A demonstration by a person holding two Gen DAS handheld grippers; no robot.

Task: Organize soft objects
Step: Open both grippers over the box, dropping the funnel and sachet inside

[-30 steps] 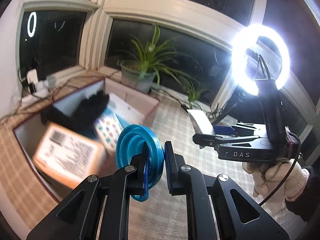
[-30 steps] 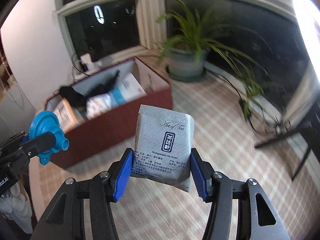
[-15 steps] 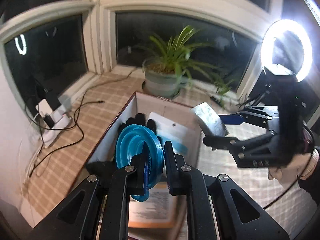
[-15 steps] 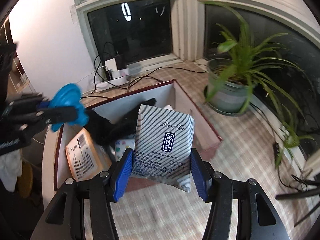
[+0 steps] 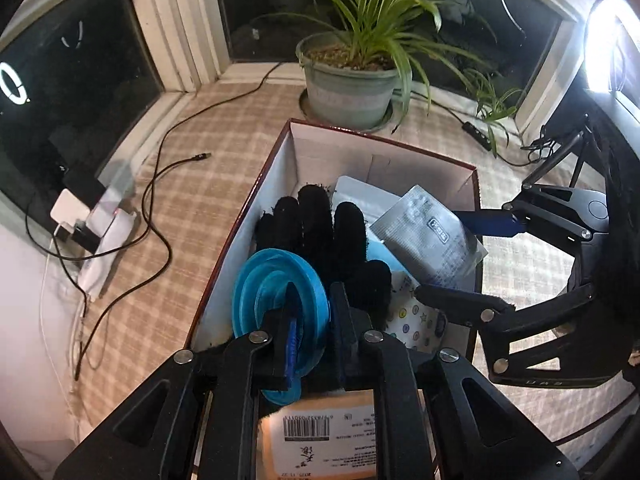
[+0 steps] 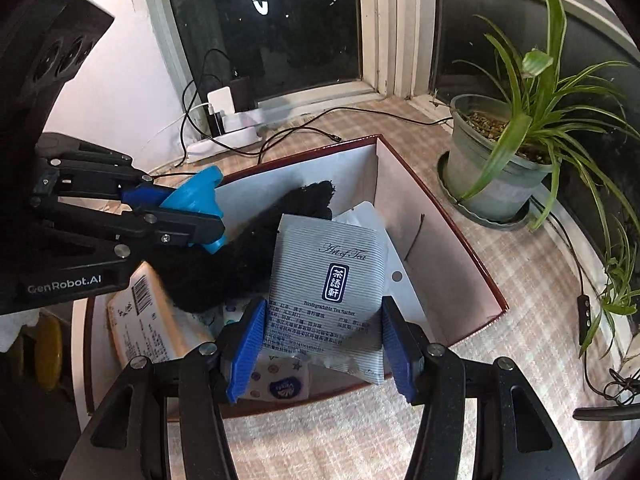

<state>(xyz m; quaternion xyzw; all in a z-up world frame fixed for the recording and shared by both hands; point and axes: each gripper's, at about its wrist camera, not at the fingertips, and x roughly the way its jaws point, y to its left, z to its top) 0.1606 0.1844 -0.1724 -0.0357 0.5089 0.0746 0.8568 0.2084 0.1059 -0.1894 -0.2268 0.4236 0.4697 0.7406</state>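
Observation:
My left gripper [image 5: 314,300] is shut on a blue collapsible funnel [image 5: 276,300] and holds it over the near end of a dark red box [image 5: 400,148]. My right gripper [image 6: 322,336] is shut on a grey striped tea sachet [image 6: 328,280] and holds it over the same box [image 6: 460,256]. Inside the box lie a black glove [image 5: 320,232], an orange packet with a barcode [image 5: 320,436], a patterned tissue pack [image 6: 276,380] and a white pouch [image 6: 396,276]. The right gripper and sachet [image 5: 436,240] show in the left wrist view, the left gripper and funnel [image 6: 196,200] in the right wrist view.
A potted spider plant [image 5: 352,80] stands on the checked cloth beyond the box. A power strip with chargers [image 5: 100,240] and trailing cables [image 5: 160,200] lie at the left by the window. A ring light [image 5: 604,48] on a stand is at the far right.
Both grippers have moved in over the box, each still holding its object. The box now fills the middle of both views.

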